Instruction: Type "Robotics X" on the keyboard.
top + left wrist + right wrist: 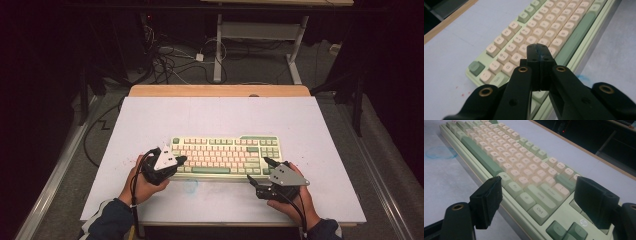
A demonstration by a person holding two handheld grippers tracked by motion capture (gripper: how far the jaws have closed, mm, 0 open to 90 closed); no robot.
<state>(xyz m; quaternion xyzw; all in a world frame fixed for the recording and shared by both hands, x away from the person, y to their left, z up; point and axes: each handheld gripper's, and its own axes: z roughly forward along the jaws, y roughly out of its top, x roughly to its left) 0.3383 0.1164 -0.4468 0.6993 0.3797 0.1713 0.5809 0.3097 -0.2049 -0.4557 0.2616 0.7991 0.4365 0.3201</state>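
A pale green keyboard (pixel 225 155) with cream and green keys lies in the middle of the white table top (pixel 220 115). My left gripper (pixel 182 159) is at the keyboard's left end, shut with its pads pressed together and nothing between them. In the left gripper view the closed tips of the left gripper (pixel 538 48) hover over the keyboard's (pixel 544 22) lower-left keys. My right gripper (pixel 257 169) is at the keyboard's front right corner and stands open. In the right gripper view the jaws of the right gripper (pixel 537 185) straddle the keyboard's (pixel 499 147) right-hand keys without touching them.
A blue scribbled ring (pixel 190 186) marks the table just in front of the keyboard. A wooden strip (pixel 220 90) runs along the table's far edge. Behind it are cables (pixel 165 60) on the floor and the legs of another table (pixel 218 50).
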